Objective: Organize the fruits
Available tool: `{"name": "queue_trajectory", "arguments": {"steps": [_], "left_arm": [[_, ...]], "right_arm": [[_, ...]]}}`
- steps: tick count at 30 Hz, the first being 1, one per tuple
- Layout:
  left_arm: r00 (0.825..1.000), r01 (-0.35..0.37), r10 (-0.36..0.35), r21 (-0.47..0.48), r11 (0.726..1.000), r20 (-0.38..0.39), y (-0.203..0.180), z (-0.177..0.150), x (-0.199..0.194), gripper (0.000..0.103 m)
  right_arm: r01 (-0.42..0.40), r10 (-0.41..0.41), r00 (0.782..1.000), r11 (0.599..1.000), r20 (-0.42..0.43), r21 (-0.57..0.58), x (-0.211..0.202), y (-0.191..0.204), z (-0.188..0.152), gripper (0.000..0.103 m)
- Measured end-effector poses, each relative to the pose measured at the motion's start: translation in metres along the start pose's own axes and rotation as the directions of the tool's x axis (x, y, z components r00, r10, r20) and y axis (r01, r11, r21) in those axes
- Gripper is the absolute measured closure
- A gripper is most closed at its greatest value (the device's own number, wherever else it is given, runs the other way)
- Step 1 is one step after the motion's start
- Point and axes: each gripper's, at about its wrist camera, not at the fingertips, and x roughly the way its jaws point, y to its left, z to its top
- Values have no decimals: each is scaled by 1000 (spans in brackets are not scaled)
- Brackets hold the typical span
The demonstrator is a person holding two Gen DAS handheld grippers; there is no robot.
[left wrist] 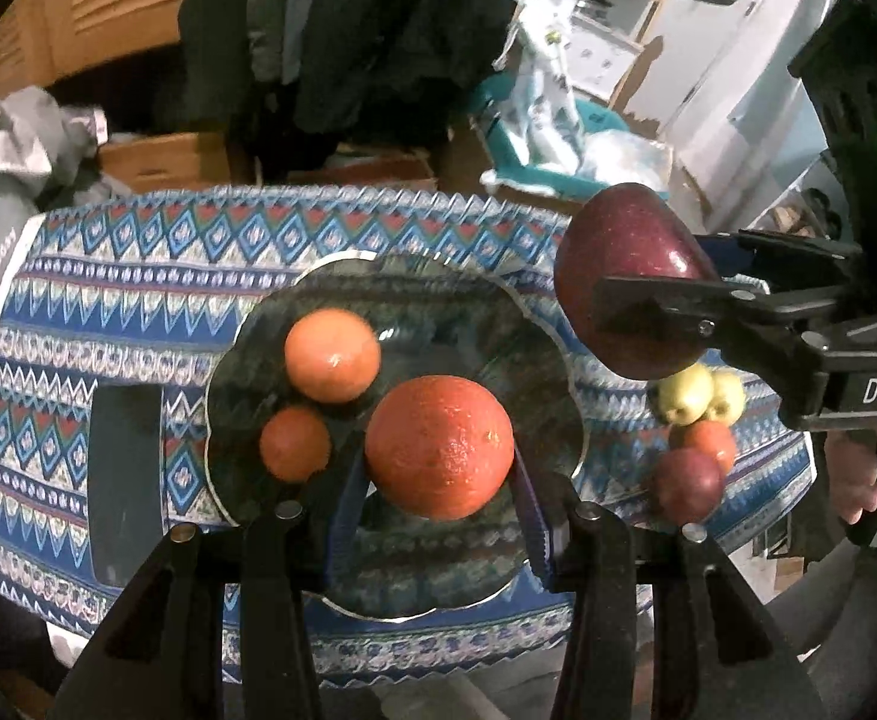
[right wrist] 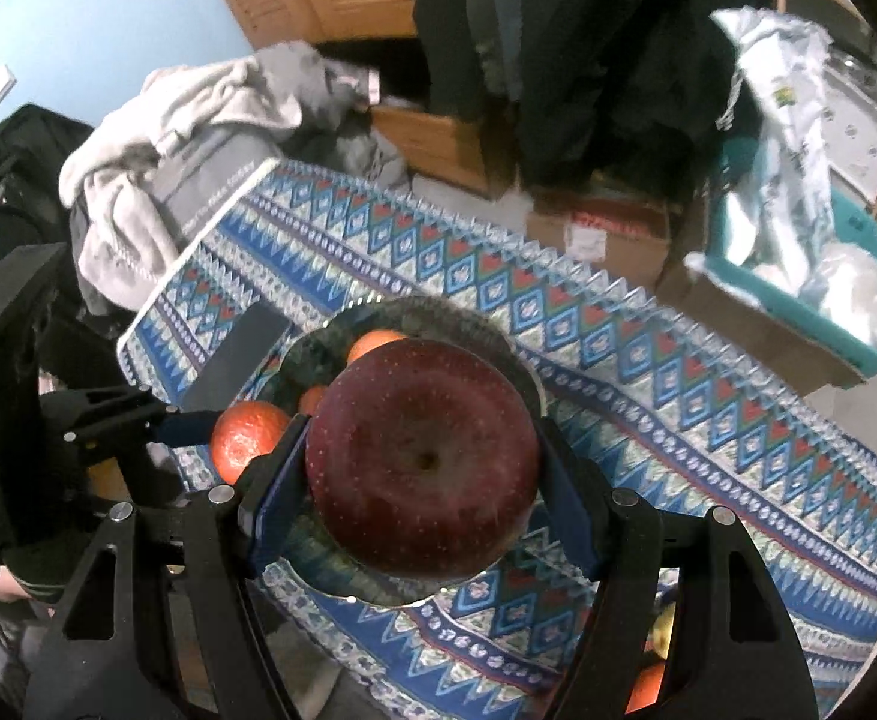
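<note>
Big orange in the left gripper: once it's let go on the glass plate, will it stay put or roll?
The orange is round and the plate looks smooth and glossy, so it will probably roll a little. The dished middle and scalloped rim should keep it in. Its pebbled peel likely grips the left gripper's pads well, so a slip seems unlikely.

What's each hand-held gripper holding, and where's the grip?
Left hand-held gripper: orange, clamped across its sides. Right hand-held gripper: red apple, gripped on opposite sides, its dimpled end toward the camera.

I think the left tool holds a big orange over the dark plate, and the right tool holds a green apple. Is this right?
Not quite: the apple in the right tool is dark red, not green, as the right wrist view shows. The left tool does hold a big orange over the dark plate.
</note>
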Motion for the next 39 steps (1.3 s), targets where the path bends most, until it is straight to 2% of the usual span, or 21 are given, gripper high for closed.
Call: {"name": "queue_trajectory", "arguments": {"steps": [15, 26, 30, 34, 39], "left_arm": [[985, -64, 60, -22, 998, -163, 20, -25, 52, 56], [965, -92, 78, -46, 995, -249, 31, -42, 76, 56], [963, -98, 82, -52, 994, -255, 33, -43, 77, 54], [965, -106, 89, -60, 992, -245, 34, -42, 73, 42], [968, -97, 79, -66, 993, -238, 35, -39, 66, 42]], "right_arm": [[24, -20, 982, 1000, -186, 16, 75, -13, -25, 31], [21, -14, 976, 999, -215, 32, 86, -24, -33, 31], [11, -1, 975, 999, -222, 41, 88, -26, -33, 31], [4, 6, 973, 999, -231, 43, 90, -25, -35, 31], [-7, 15, 967, 999, -253, 34, 95, -20, -39, 30]]}}
